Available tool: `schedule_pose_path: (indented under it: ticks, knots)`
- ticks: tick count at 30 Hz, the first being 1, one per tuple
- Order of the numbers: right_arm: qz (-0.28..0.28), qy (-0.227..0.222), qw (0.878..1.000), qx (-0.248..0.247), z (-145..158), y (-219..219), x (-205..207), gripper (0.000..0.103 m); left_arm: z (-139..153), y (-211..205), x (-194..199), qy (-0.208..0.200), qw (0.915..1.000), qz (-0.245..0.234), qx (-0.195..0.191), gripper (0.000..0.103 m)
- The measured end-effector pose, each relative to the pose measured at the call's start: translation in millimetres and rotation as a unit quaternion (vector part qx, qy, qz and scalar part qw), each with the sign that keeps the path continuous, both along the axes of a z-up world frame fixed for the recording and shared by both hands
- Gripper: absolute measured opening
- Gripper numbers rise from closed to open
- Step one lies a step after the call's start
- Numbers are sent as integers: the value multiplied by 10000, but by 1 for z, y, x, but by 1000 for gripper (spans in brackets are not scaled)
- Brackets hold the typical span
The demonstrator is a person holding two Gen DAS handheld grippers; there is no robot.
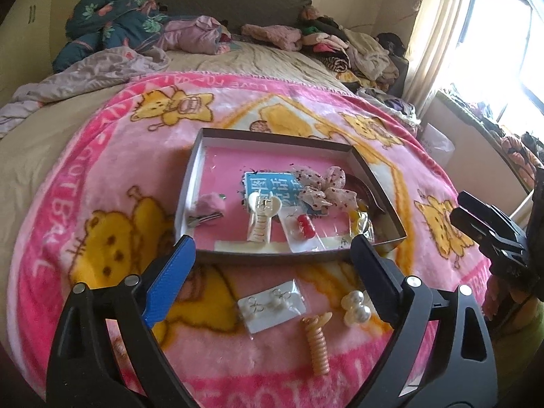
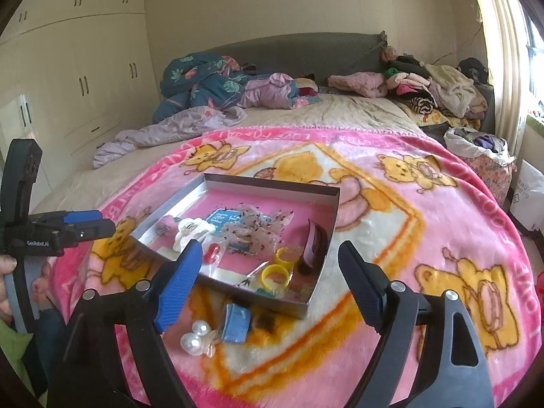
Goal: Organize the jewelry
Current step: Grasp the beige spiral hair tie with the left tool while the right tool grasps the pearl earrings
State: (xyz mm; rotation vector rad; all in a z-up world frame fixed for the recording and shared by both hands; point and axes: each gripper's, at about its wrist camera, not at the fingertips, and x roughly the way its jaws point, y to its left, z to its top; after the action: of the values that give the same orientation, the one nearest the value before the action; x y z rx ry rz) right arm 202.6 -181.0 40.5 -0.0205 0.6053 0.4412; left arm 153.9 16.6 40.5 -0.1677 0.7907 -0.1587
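a spiral hair clip (image 1: 318, 346) lies on the pink cartoon blanket (image 1: 112, 176) of a bed, its long axis running toward and away from the left wrist camera, its toothed head at the far end nearest the shallow box (image 1: 204, 255); it sits between the wide-spread fingers of the left claw (image 1: 275, 292), touched by neither; beside it lie a card of earrings (image 1: 272, 306) and a pearl clip (image 1: 355, 307), the latter just beside the claw's black right finger; the left claw stands open and holds nothing; the right claw (image 2: 268, 289), likewise open and empty, hangs over the box's near corner, with the pearl clip (image 2: 195, 336) and a small blue packet (image 2: 236, 323) on the blanket below it; the box holds a white claw clip (image 1: 260, 214), a spotted fabric bow (image 1: 323, 187), a blue card (image 1: 268, 187), a red bead in a clear bag (image 1: 304, 226), a pink fluffy clip (image 1: 210, 205) and yellow rings (image 2: 277, 270); heaped clothes (image 1: 340, 44) crowd the far end of the bed.
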Motion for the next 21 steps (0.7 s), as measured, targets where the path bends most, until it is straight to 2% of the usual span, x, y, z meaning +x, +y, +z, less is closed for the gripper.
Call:
schedule_pose_path:
  ticks: [21]
  knots:
    - [262,218,9994,-45,-13,17,-50,80,-17,5,-46,92,9999,62,114,84]
